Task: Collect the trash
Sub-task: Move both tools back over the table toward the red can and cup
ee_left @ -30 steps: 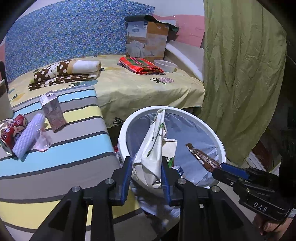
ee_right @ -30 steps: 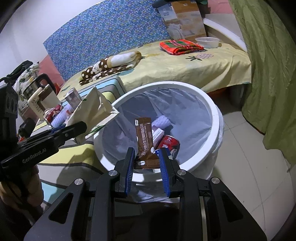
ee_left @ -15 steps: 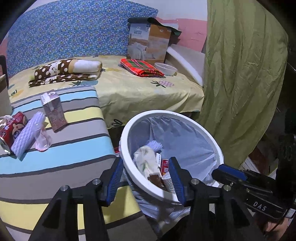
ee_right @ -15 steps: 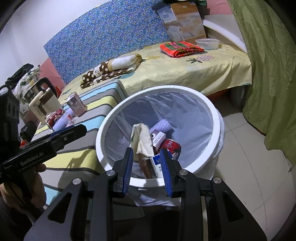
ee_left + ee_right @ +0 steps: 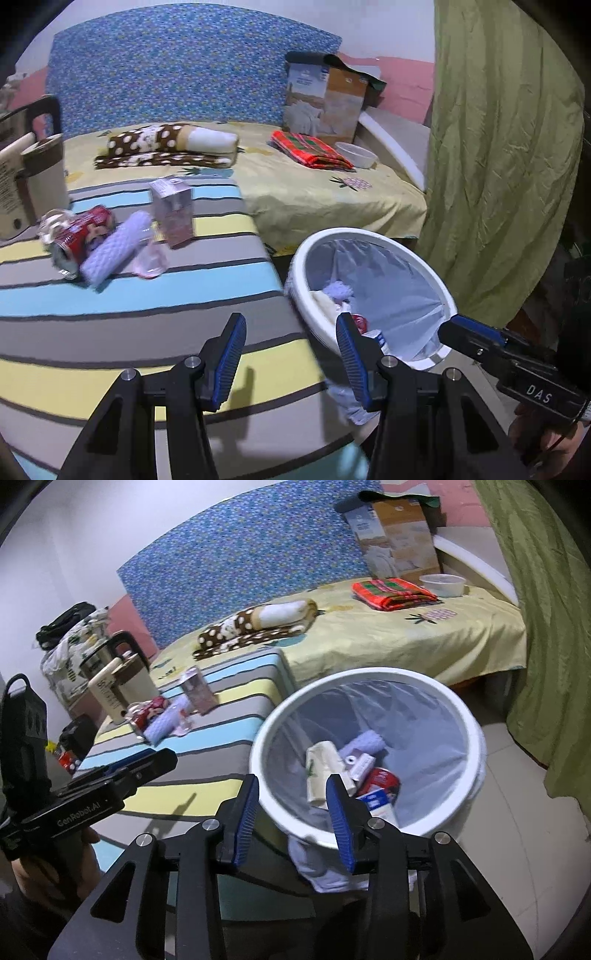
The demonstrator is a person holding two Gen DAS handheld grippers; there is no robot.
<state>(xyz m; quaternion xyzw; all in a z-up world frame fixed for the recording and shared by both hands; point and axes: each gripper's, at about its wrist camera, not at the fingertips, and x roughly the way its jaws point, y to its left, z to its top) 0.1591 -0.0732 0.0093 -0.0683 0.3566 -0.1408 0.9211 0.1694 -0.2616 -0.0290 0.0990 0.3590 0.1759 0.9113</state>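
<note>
On the striped cushion [image 5: 110,295] at left of frame, the red can [image 5: 79,230], lilac roll [image 5: 114,247] and pink carton [image 5: 173,210] lie bunched and touching, so a reach risks nudging neighbours off. Left gripper [image 5: 290,354] stands empty and wide; right gripper [image 5: 291,808], jaws just opening, empty, hovers near the bin [image 5: 472,738] rim. Bin contents are partly hidden behind the fingers.

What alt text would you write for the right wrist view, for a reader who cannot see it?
Empty open right tongs hang over the near rim of a white lined trash bin holding a cream paper bag, a red can and cartons. Left, a striped table still bears a pink carton, a red can and a lilac roll.
</note>
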